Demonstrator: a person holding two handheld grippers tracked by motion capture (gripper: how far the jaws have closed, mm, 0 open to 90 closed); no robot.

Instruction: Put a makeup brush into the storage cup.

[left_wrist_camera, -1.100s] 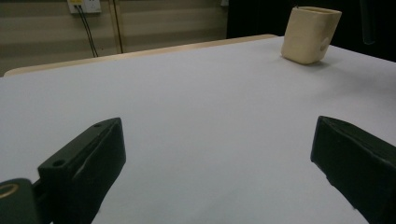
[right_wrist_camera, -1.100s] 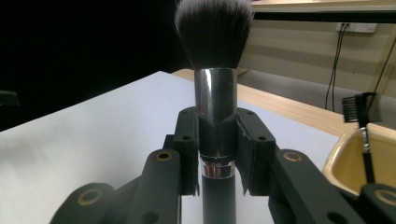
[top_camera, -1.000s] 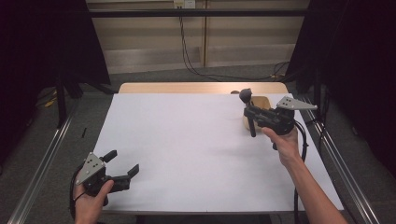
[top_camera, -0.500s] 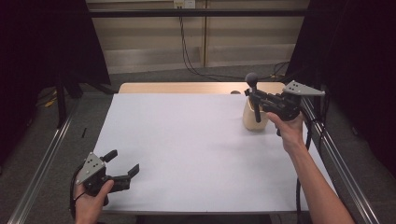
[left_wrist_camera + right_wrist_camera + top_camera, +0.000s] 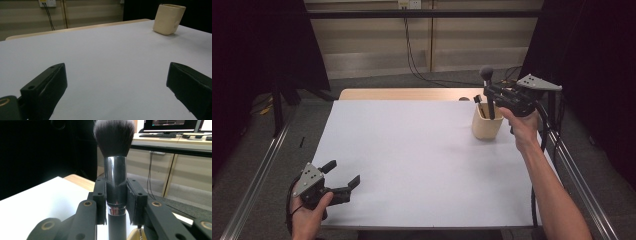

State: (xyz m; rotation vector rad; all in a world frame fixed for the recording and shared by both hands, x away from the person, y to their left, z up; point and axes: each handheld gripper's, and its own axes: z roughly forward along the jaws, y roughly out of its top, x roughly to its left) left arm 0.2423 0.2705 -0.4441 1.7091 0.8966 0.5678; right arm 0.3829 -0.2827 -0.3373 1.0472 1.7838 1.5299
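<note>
Holding brush (image 5: 115,182) upright in right gripper (image 5: 490,96), jaws clamped on ferrule, above cup (image 5: 486,125) for dropping in; left gripper (image 5: 343,179) wide, idle on table (image 5: 412,145).

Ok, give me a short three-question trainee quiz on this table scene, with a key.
1. True or false: the right tool is shut on the makeup brush.
2. Which way does the brush's bristle end point? A) up B) down C) sideways
3. Fill in: the brush is held over the cream ____ near the table's far right corner.

Key
1. True: its pads clamp the silver ferrule.
2. A, bristles up, handle toward the holder.
3. Holder. The left tool sits open at the near left of the white table, holding nothing.
</note>
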